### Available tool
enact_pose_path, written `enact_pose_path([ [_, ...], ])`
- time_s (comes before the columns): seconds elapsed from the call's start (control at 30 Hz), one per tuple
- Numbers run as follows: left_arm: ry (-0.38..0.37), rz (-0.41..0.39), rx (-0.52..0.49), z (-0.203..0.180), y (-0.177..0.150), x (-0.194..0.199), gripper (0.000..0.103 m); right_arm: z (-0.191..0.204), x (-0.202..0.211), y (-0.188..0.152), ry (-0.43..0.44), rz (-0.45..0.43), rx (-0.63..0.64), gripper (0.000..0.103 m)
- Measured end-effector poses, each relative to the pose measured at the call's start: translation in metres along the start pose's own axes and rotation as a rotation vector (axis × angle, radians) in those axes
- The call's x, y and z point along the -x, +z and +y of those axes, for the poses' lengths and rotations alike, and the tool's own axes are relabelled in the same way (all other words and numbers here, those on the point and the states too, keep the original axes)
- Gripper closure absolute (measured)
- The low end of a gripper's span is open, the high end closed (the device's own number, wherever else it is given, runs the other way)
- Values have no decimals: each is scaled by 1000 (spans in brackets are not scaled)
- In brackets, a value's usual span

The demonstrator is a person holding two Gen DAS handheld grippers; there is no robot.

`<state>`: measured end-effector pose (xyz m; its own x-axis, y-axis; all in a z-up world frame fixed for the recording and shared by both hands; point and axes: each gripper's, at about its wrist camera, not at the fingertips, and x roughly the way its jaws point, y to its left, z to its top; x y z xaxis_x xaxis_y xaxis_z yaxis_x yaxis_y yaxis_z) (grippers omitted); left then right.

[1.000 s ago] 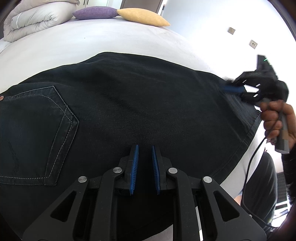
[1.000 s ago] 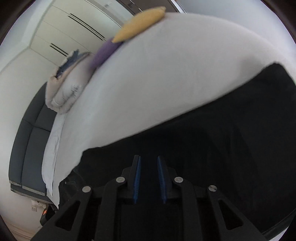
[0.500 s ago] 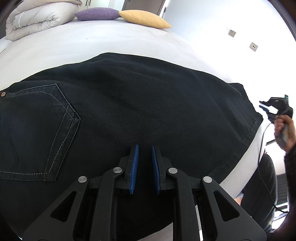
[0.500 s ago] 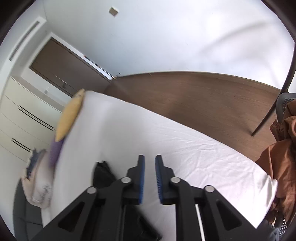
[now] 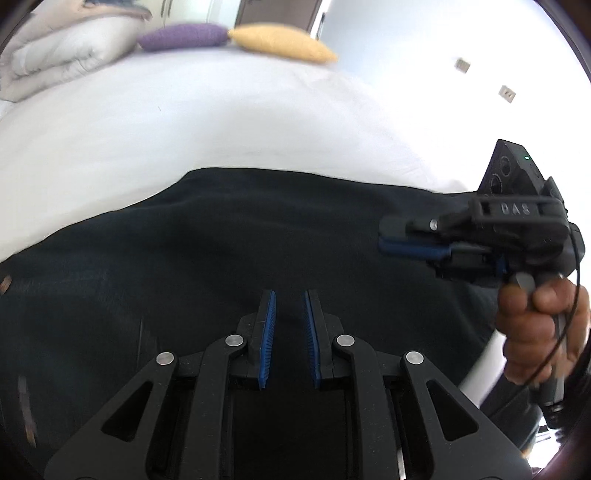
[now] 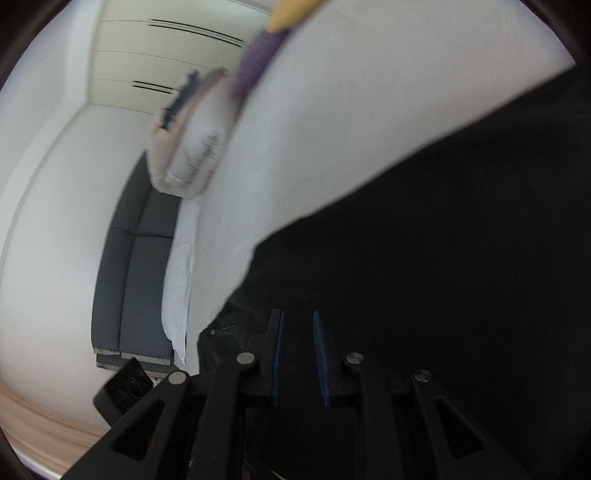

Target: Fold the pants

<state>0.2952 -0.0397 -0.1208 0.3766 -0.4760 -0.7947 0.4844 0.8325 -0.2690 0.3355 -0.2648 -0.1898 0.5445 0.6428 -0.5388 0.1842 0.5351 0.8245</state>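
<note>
- White bed sheet, covering the mattress.
- Purple cushion and yellow cushion, touching end to end at the far edge of the bed.
- Folded pale duvet, left of the cushions.
- Grey sofa, beside the bed.
- Two wall plates on the white wall.

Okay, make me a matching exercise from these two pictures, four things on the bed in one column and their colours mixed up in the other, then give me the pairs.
Things:
1. pants
2. bed sheet
3. left cushion
4. right cushion

Colours:
A. yellow
B. white
C. black
D. purple

Pairs: 1-C, 2-B, 3-D, 4-A
</note>
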Motion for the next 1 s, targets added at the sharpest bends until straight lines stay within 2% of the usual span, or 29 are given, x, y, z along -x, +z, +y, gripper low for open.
enact_pose_path([
  [0.03, -2, 28, 18, 9, 5, -13, 88, -10, 0, -1, -58, -30, 2, 90],
  [0.07, -22, 32, 36, 17, 9, -19, 88, -20, 1, 3, -56, -46, -27, 103],
  [0.13, -94, 22, 99, 41, 16, -21, 88, -58, 19, 7, 28, -100, -147, 103],
  [0.17, -92, 17, 110, 49, 17, -18, 88, -71, 35, 10, 36, -139, -171, 103],
  [0.2, -72, 9, 110, 58, 18, -15, 88, -84, 56, 13, 19, -193, -177, 103],
  [0.3, -90, 7, 131, 90, 13, -5, 88, -106, 91, 25, -17, -315, -216, 103],
  [0.43, -70, -21, 160, 137, 2, 23, 88, -137, 158, 25, -68, -470, -264, 103],
  [0.5, -15, -30, 146, 154, -6, 33, 88, -148, 180, 24, -82, -520, -288, 103],
  [0.53, -15, -32, 138, 164, -10, 39, 88, -151, 191, 22, -98, -546, -295, 103],
  [0.57, -16, -31, 136, 173, -12, 45, 88, -152, 204, 20, -122, -570, -292, 103],
  [0.63, 45, -47, 137, 188, -19, 59, 88, -145, 222, 14, -212, -617, -287, 103],
  [0.67, 52, -60, 152, 194, -20, 65, 88, -142, 228, 10, -223, -633, -287, 99],
  [0.7, 69, -85, 171, 203, -24, 75, 89, -137, 234, 5, -221, -646, -283, 99],
  [0.73, 48, -102, 184, 208, -26, 81, 89, -130, 238, 0, -213, -649, -264, 99],
  [0.77, 80, -120, 196, 212, -29, 89, 89, -123, 239, -3, -207, -647, -239, 98],
  [0.8, 184, -132, 199, 213, -31, 96, 89, -110, 236, -10, -196, -642, -207, 98],
  [0.83, 225, -144, 208, 215, -34, 104, 89, -106, 244, -17, -173, -623, -181, 98],
  [0.9, 219, -196, 255, 209, -37, 121, 89, -83, 227, -26, -123, -553, -128, 93],
  [0.93, 252, -213, 270, 203, -39, 129, 89, -72, 220, -28, -102, -507, -89, 91],
  [1.0, 279, -233, 275, 180, -43, 136, 89, -35, 172, -30, -69, -418, -3, 88],
])
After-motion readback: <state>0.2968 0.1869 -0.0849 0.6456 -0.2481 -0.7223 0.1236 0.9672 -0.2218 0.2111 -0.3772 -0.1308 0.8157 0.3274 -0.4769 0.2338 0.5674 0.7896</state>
